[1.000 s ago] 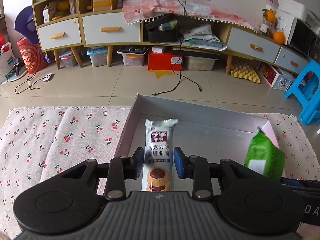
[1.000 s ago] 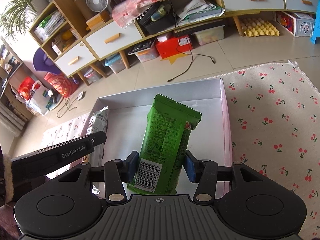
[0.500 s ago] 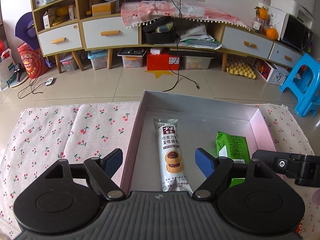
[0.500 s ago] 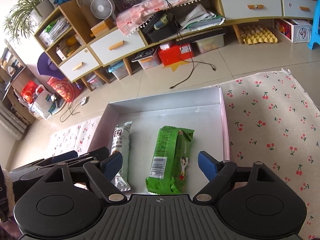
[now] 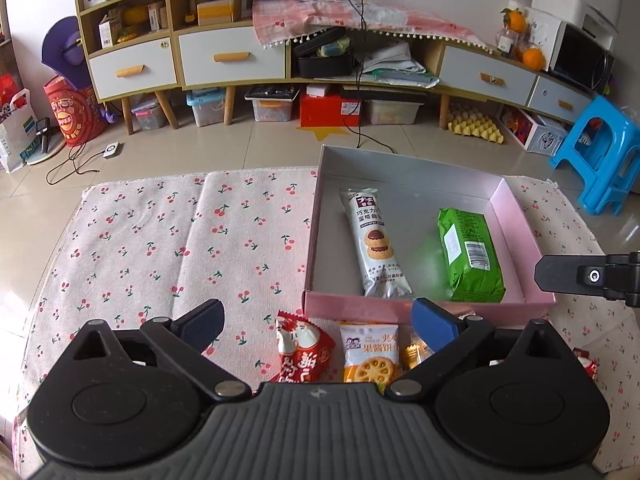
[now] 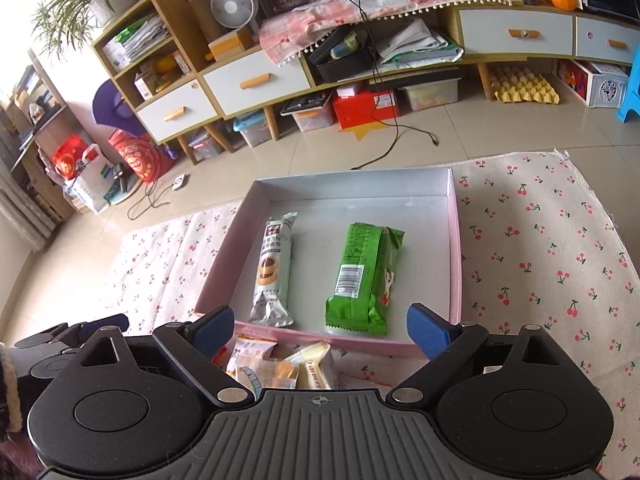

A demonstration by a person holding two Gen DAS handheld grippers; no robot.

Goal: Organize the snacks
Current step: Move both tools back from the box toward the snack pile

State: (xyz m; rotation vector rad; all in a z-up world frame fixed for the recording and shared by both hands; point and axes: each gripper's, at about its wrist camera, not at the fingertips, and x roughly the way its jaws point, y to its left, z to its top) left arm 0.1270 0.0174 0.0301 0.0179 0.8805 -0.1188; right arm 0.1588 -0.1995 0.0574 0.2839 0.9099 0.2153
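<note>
Shallow pink-walled box point(image 5: 516, 216), glossy grey biscuit sleeve point(image 5: 375, 240), crinkled green packet point(image 6: 362, 276), both grippers' jaws just opened wide, empty

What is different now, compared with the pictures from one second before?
Both grippers let go. The left gripper released the grey cookie pack, and the right gripper released the green pack; their jaws have just been opening, nothing between them now. Both pulled back toward the near side, above loose snacks on the cloth. The box stayed in place.
</note>
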